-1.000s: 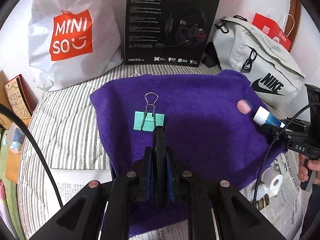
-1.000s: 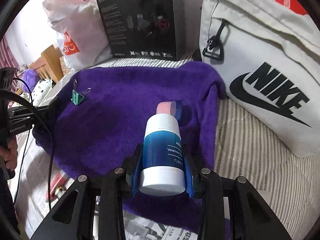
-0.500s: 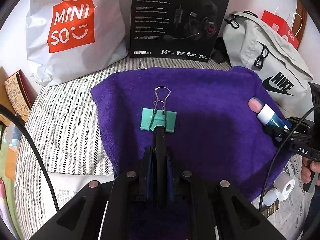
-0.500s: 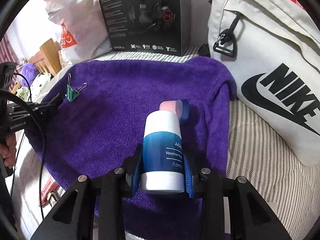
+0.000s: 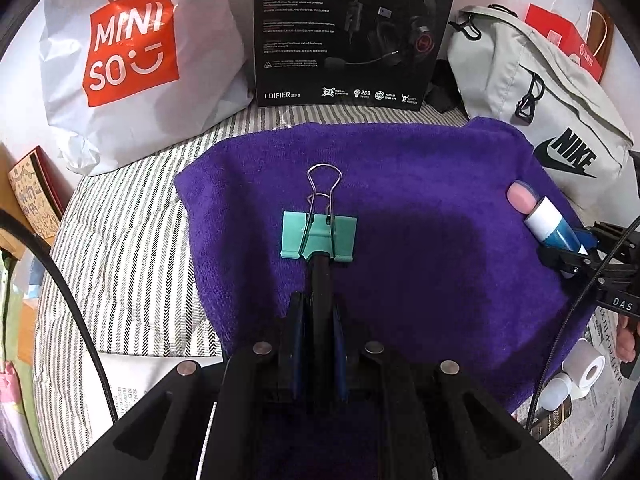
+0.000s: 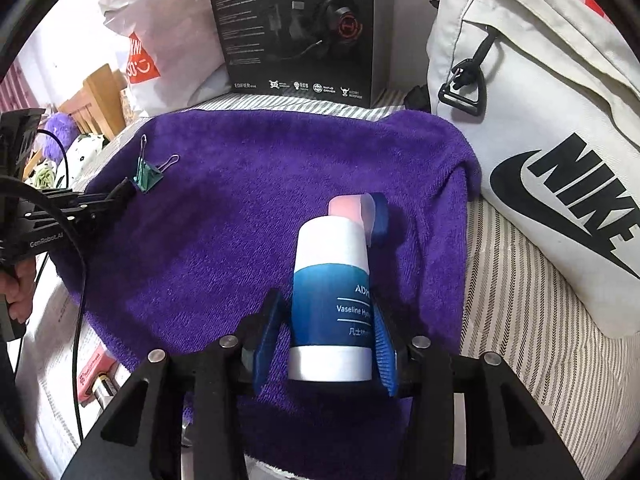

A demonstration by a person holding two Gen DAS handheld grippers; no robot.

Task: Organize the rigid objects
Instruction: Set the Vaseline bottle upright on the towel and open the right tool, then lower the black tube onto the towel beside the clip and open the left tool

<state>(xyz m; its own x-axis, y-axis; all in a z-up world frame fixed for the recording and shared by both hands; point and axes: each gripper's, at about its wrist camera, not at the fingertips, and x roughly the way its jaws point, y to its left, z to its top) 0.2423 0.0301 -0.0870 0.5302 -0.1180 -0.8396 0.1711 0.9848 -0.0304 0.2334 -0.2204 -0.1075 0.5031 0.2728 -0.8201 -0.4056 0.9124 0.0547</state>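
Two grippers over purple towel (image 5: pixel 420 208). Left gripper (image 5: pixel 320 260) pressed together, tips at the green binder clip (image 5: pixel 319 235), mid-towel. Right gripper (image 6: pixel 326 332) jaws opening; left pad clear of the lotion bottle (image 6: pixel 332 280) between them, near towel's right edge. Towel centre bare. Nike bag (image 6: pixel 540 140) crowds the right.

Home: striped bedding (image 5: pixel 120 248), shopping bag (image 5: pixel 132 60).

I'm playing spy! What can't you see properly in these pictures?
- Box top: both views, cut off by the edge.
- Clip near side: left view, behind the left gripper.
- Small bottles on the newspaper: left view, too small to read.
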